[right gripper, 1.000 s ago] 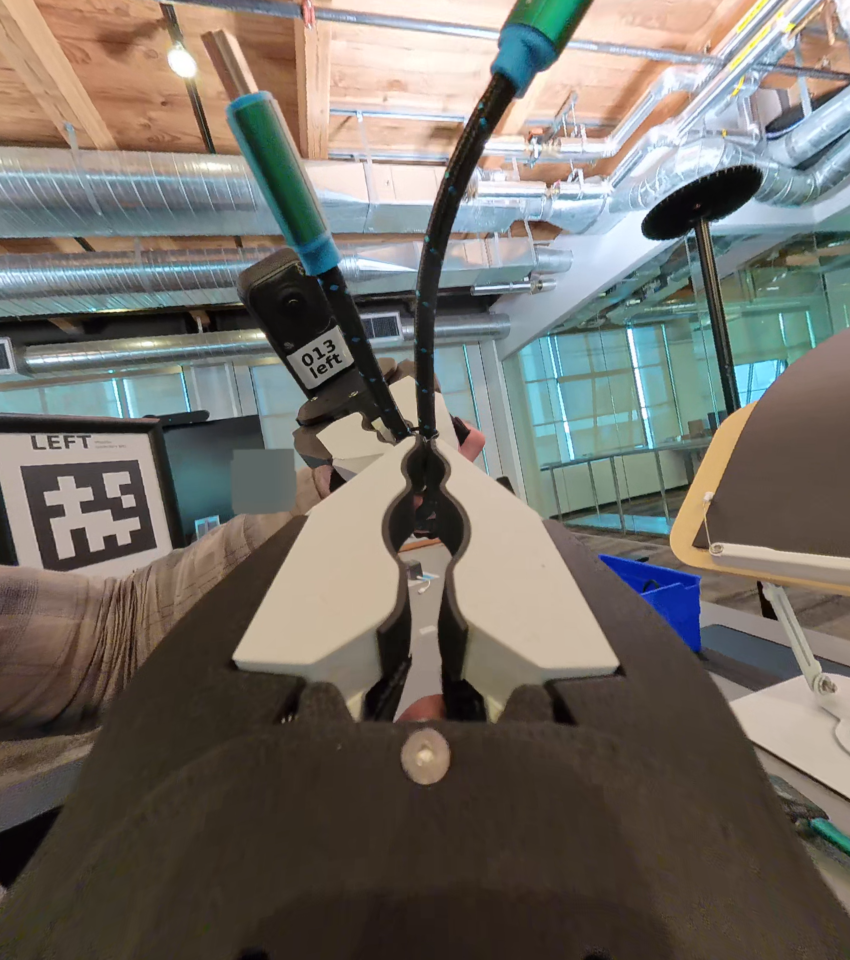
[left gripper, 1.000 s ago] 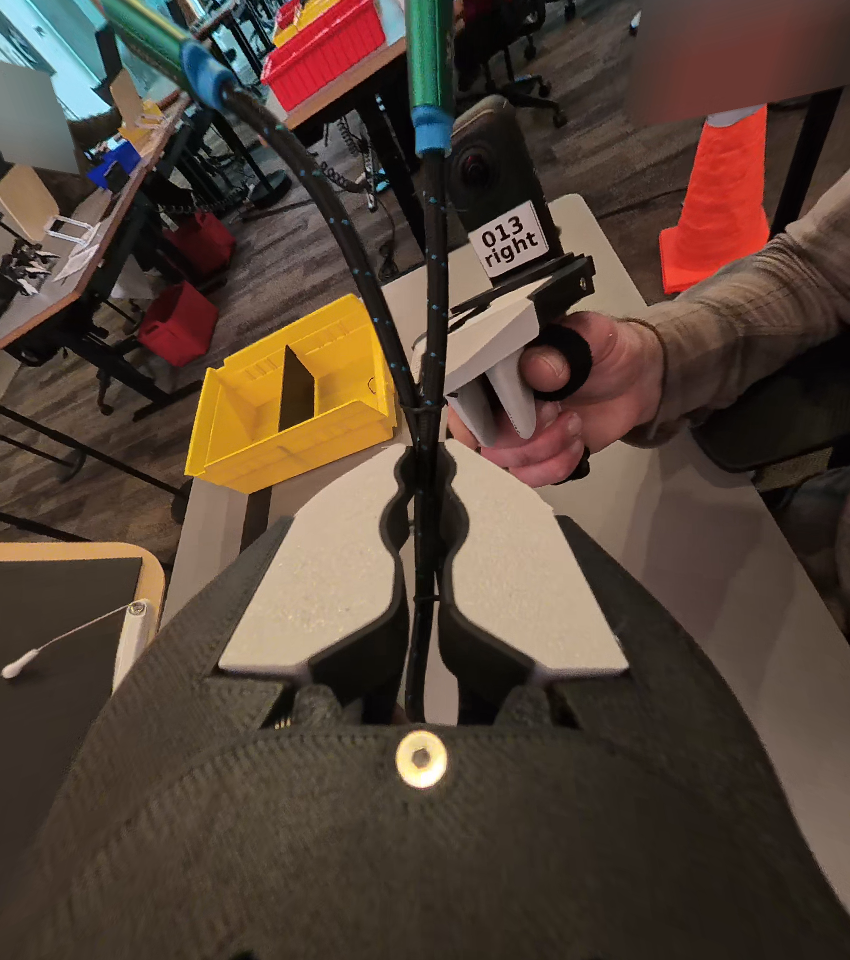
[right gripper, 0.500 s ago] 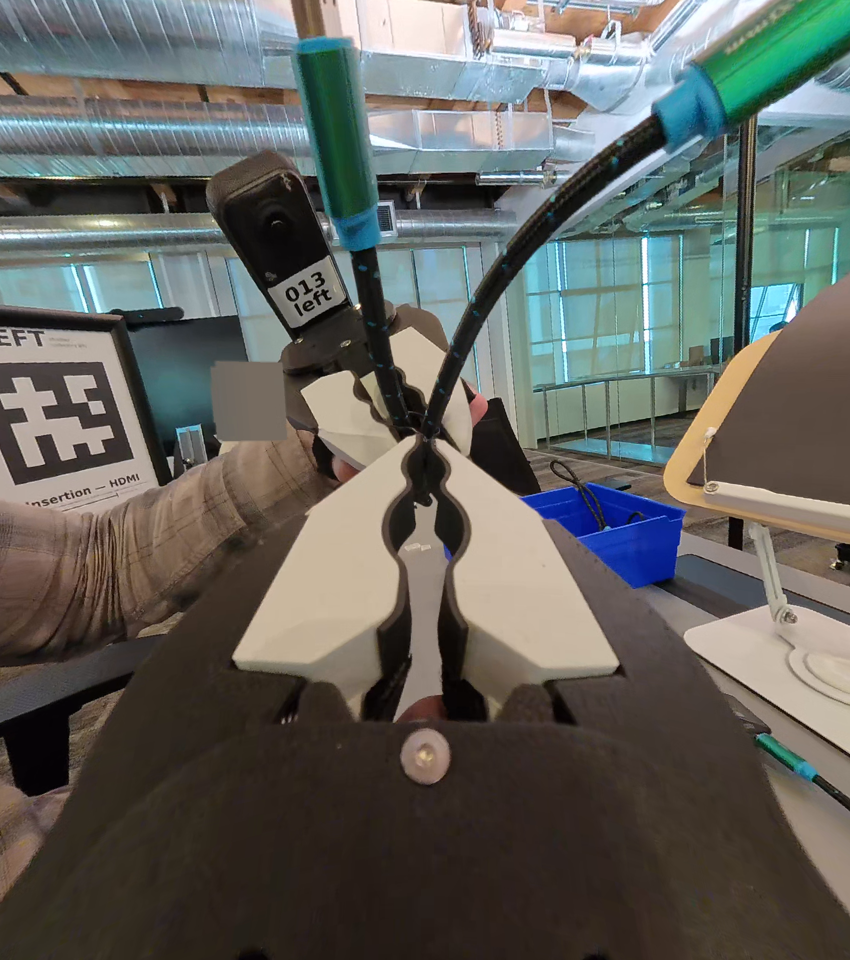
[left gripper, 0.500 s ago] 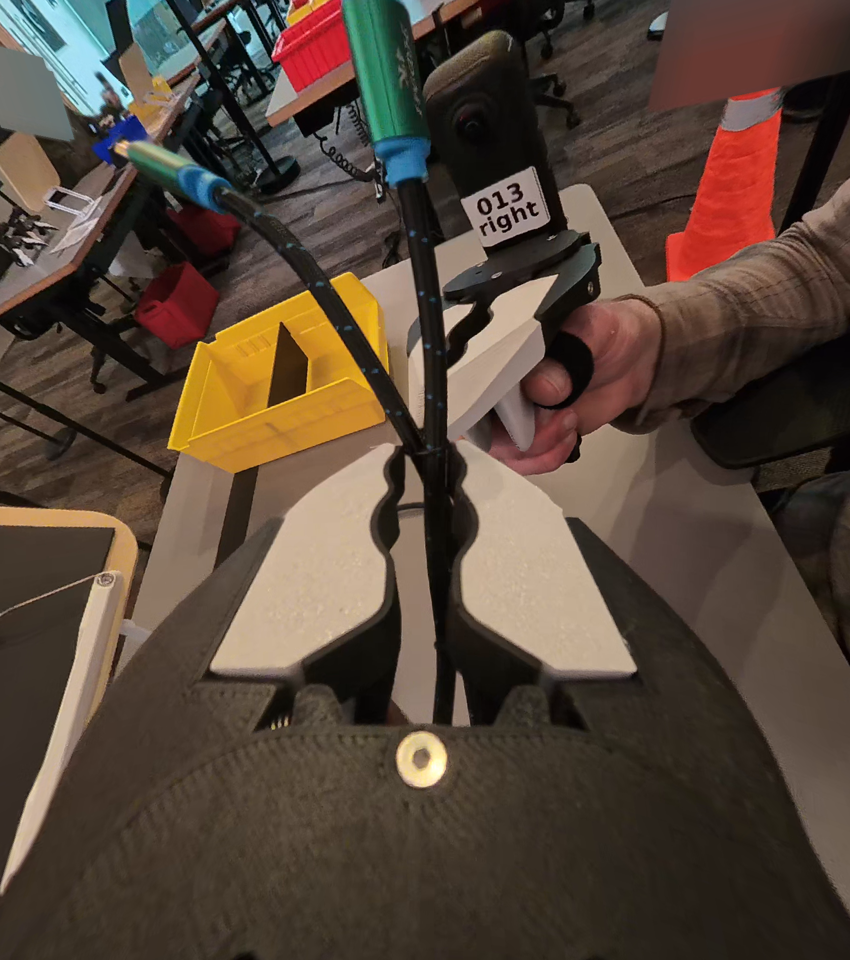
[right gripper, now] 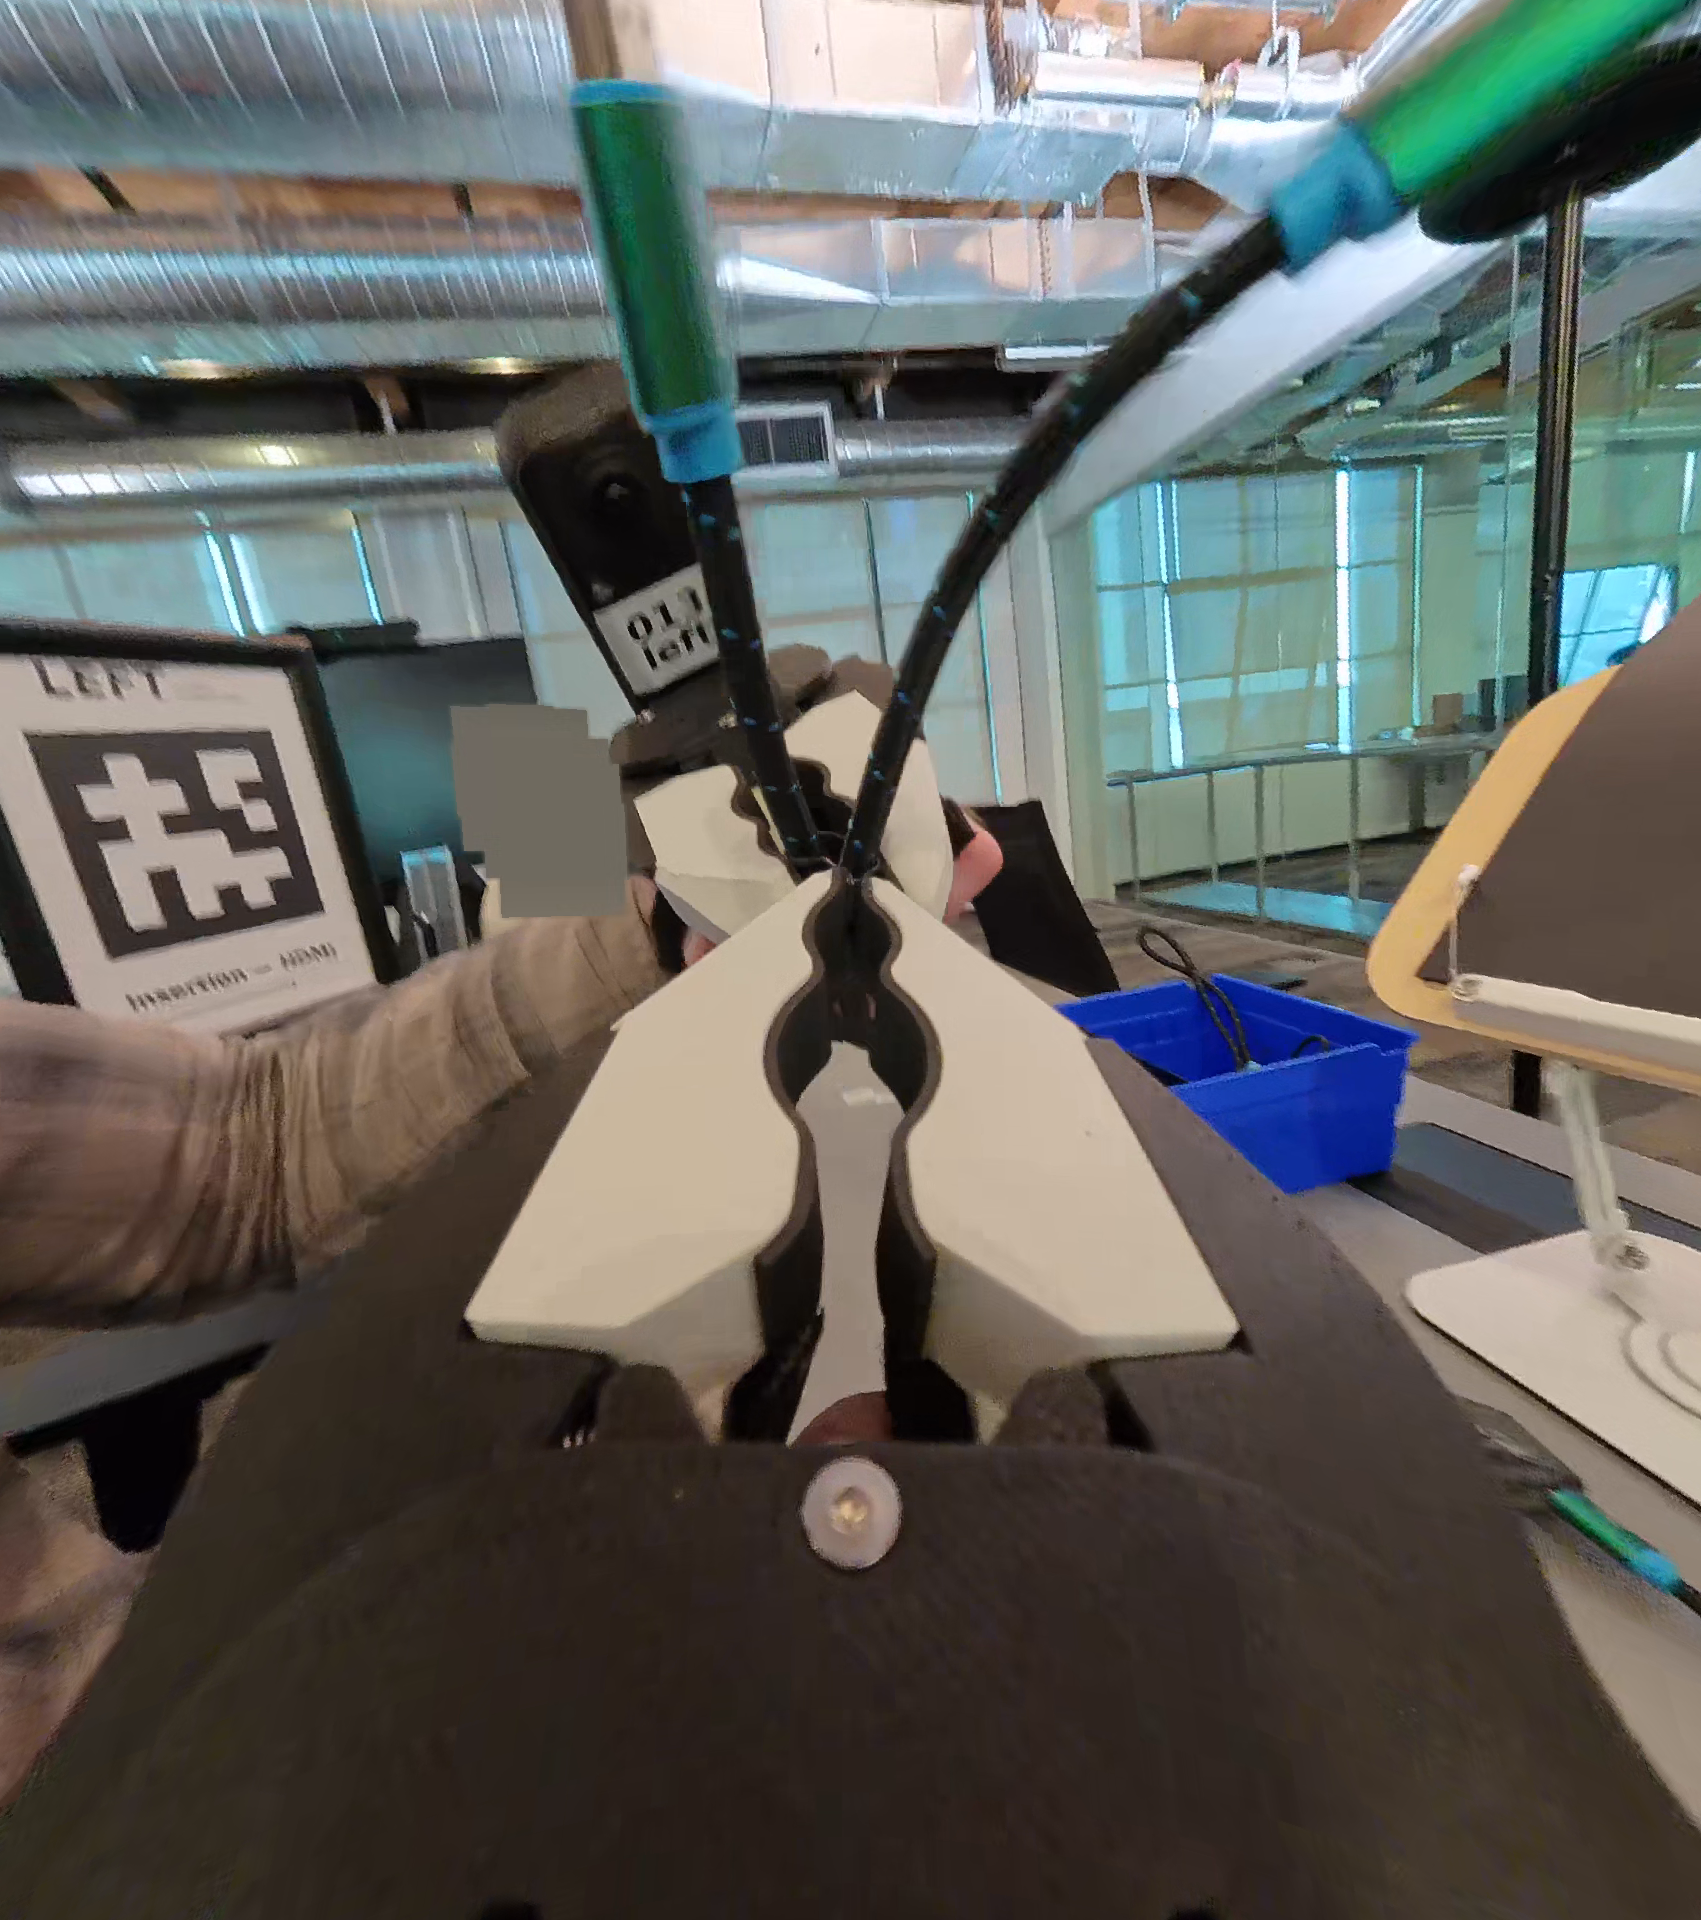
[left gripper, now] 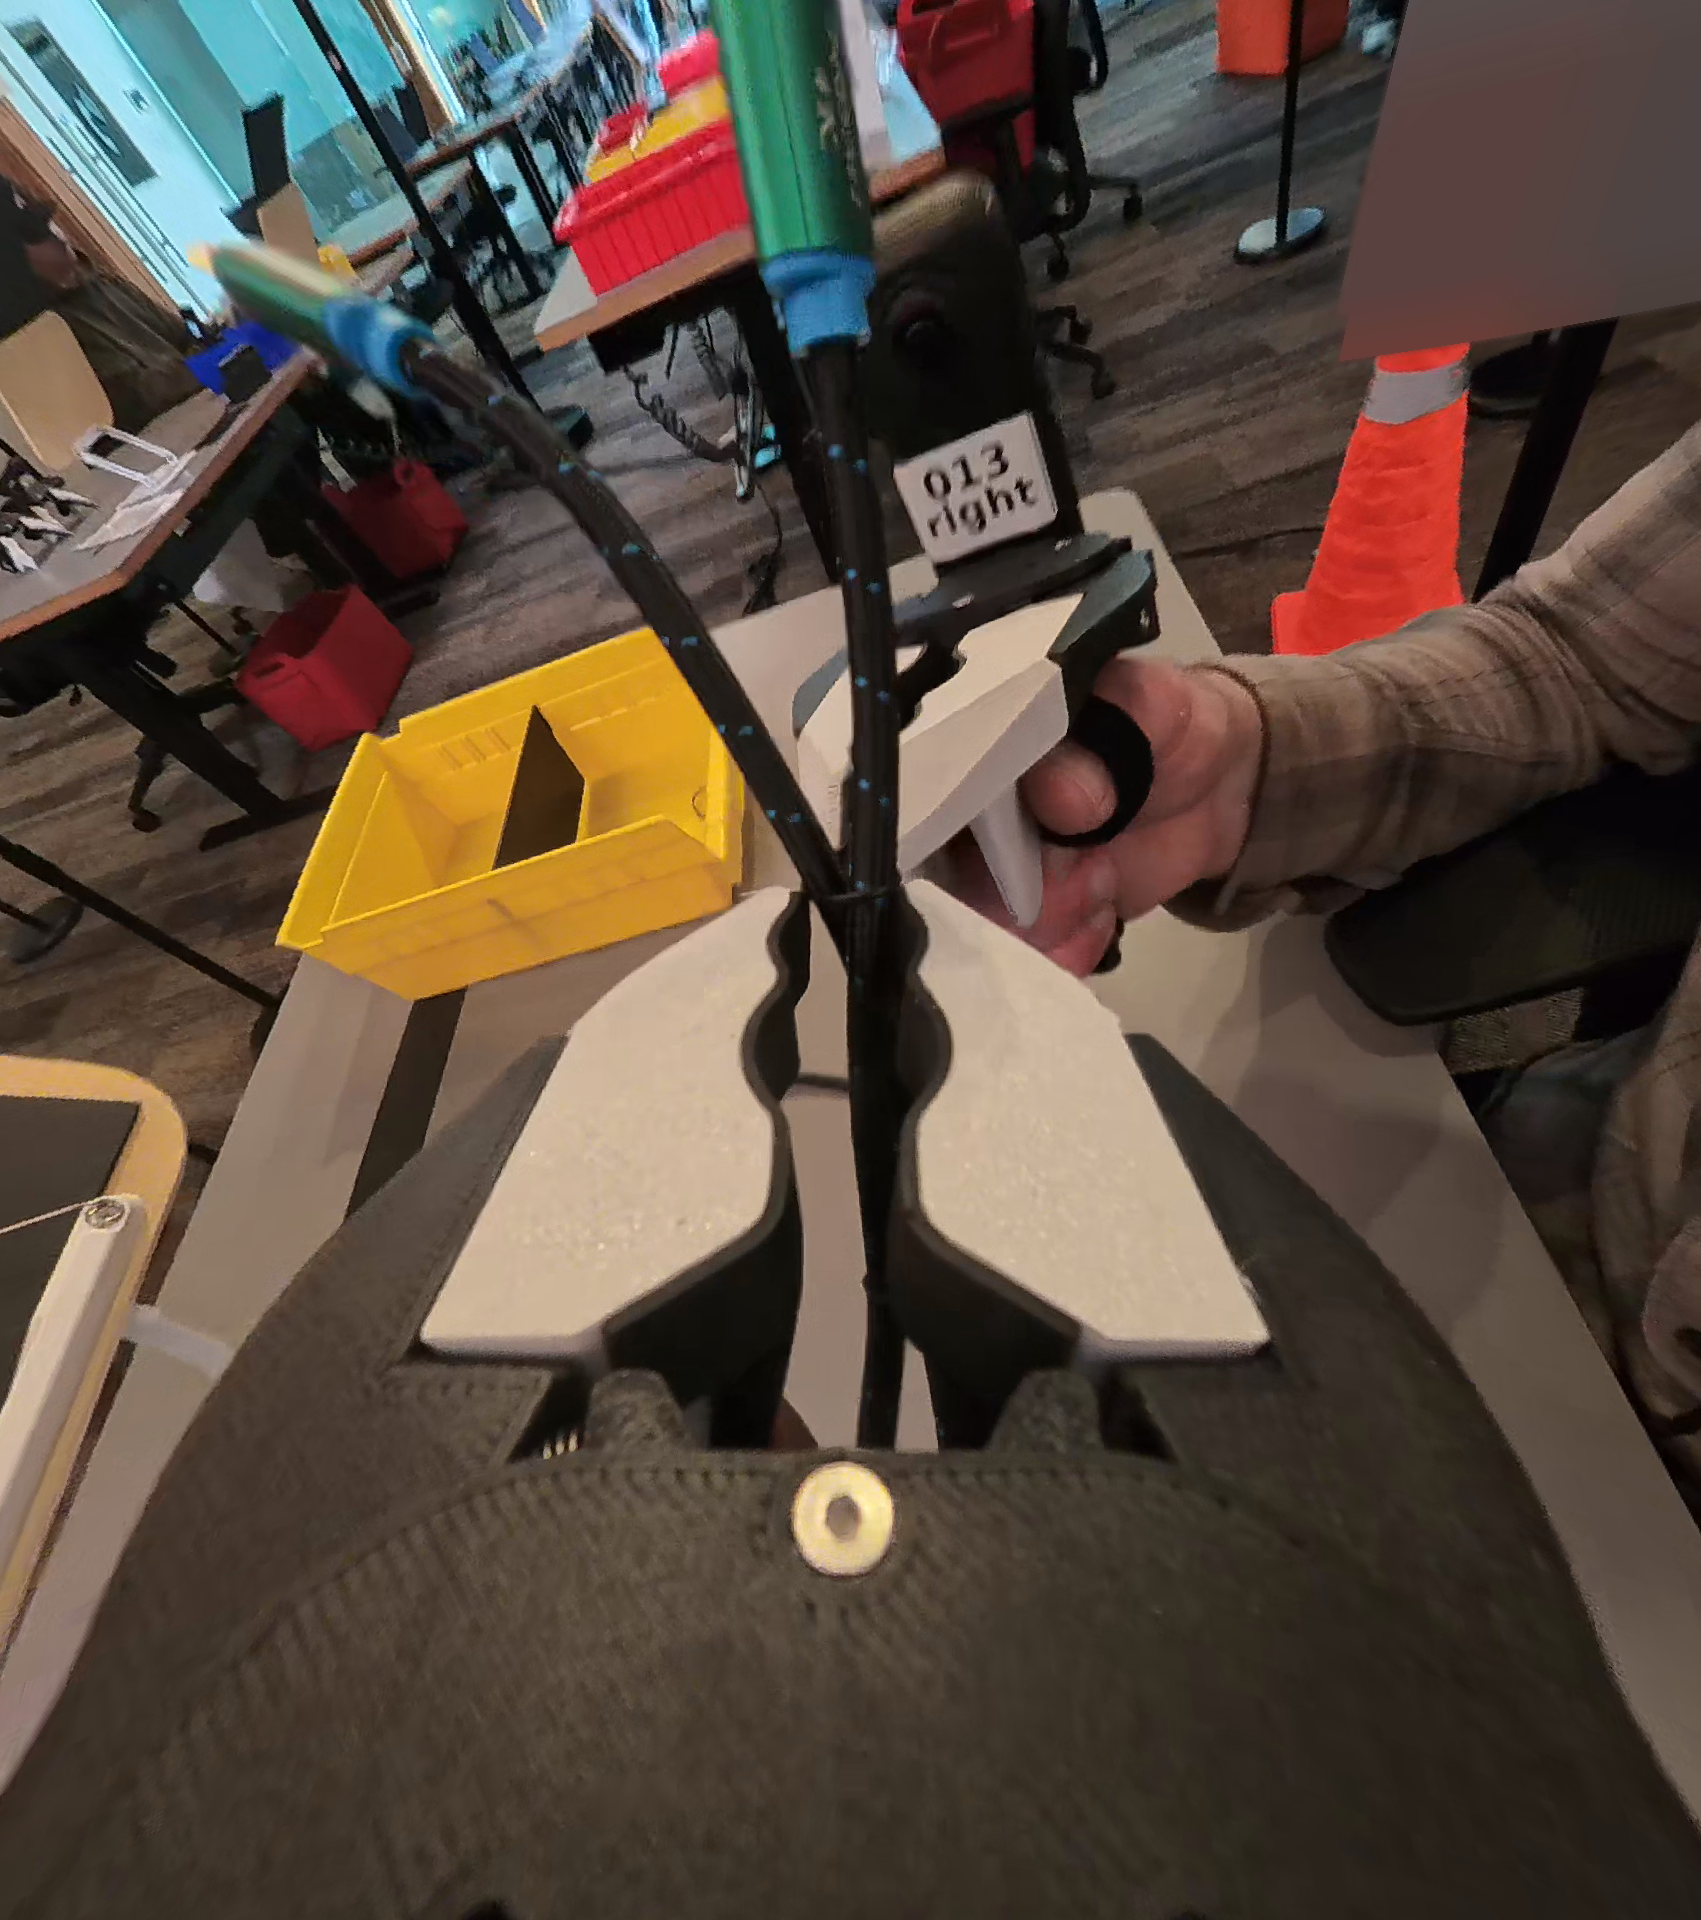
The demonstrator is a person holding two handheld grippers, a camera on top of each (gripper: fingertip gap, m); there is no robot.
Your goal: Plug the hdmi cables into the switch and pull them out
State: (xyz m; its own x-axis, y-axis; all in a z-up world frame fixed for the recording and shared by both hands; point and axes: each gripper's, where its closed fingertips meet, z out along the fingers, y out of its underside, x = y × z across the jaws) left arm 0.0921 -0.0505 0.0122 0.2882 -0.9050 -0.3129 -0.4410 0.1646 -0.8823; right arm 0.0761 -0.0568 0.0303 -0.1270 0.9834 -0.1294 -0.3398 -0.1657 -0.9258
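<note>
The grey desk (left gripper: 1293, 1091) lies below me with a yellow bin (left gripper: 513, 894) at its far edge and a blue bin (right gripper: 1293, 1101) on the other side. No switch shows in either view.

My left hand-held gripper (left gripper: 851, 914) is narrowed to a slim gap, its tips pinching the two black braided cables (left gripper: 867, 644) where a thin tie binds them together. One cable runs on down between its fingers. My right hand-held gripper (right gripper: 848, 894) faces it from the other side, its tips closed on the same tied crossing, so both grip the pair in the air above the desk.

From the tie the cables fork. One runs nearly straight up, long axis vertical, and its green plug (left gripper: 804, 135) points upward. The other bows away in an arc, and its green plug (left gripper: 295, 296) aims up and out to my left.

I judge this to be a carrying or sorting step, with neither plug seated. Next I would need to find the switch, free one cable from the pair, and turn its plug from upward to face a port squarely.
</note>
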